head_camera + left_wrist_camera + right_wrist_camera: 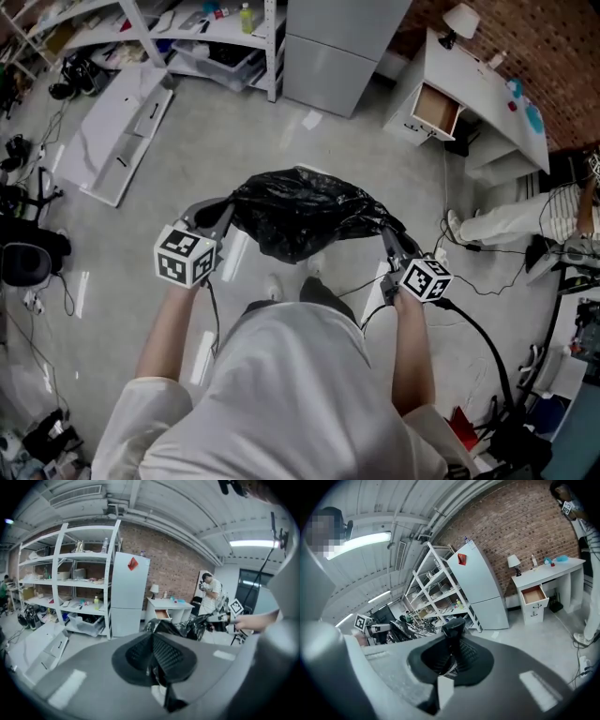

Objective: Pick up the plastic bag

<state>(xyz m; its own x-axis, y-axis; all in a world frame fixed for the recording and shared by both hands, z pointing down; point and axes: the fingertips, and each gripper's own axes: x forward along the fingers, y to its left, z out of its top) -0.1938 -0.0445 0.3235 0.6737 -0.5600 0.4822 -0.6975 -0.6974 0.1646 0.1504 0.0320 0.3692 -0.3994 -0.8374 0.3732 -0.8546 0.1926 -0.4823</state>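
Observation:
The black plastic bag [305,214] hangs off the floor, stretched between my two grippers in front of me. In the head view my left gripper [223,214] is shut on the bag's left edge, and my right gripper [386,234] is shut on its right edge. Looking along the left gripper [152,638], its jaws are closed with black film pinched between them, and the bag [185,626] runs off toward the right gripper. Through the right gripper [453,630] I see shut jaws with crinkled plastic caught in them, and the bag [410,631] leads away to the left.
Ahead stand a white fridge [342,42], a shelving rack [187,28] and a white desk [473,94] with an open drawer. A white panel [127,127] lies on the floor at left. A person [525,217] sits at right, and cables run beside my right foot.

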